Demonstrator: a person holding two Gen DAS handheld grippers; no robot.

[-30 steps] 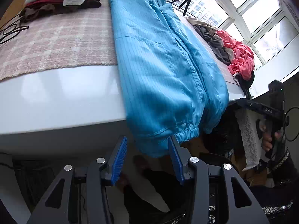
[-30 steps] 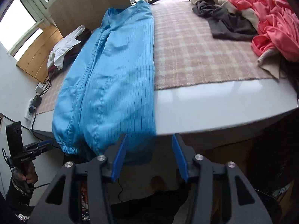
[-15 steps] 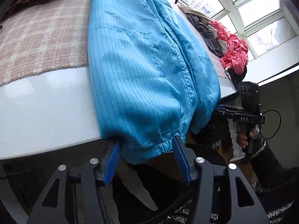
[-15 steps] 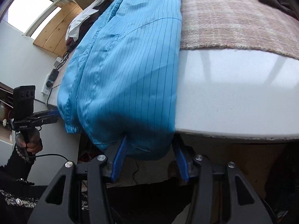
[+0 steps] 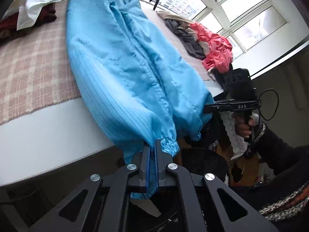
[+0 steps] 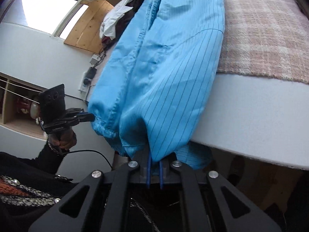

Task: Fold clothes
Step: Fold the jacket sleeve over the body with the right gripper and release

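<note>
Blue garment [image 5: 123, 67]: lies lengthwise along the bed [image 5: 48, 127], hem overhanging. Left gripper [image 5: 152, 150] jaws clenched on gathered hem; right gripper [image 6: 154, 163] jaws clenched on opposite hem corner.

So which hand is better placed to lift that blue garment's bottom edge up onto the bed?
Neither alone: the left gripper and right gripper each pinch a hem corner of the blue garment, so probably both together.

The hem of a blue garment [image 5: 123, 73] is pinched between the closed jaws of the left gripper [image 5: 152, 148] at the edge of a bed [image 5: 48, 127]. Its other bottom corner is gripped by the right gripper [image 5: 206, 109], held in a hand [image 5: 244, 124]. A pile of clothes [image 5: 204, 44] is seen by the window.
</note>
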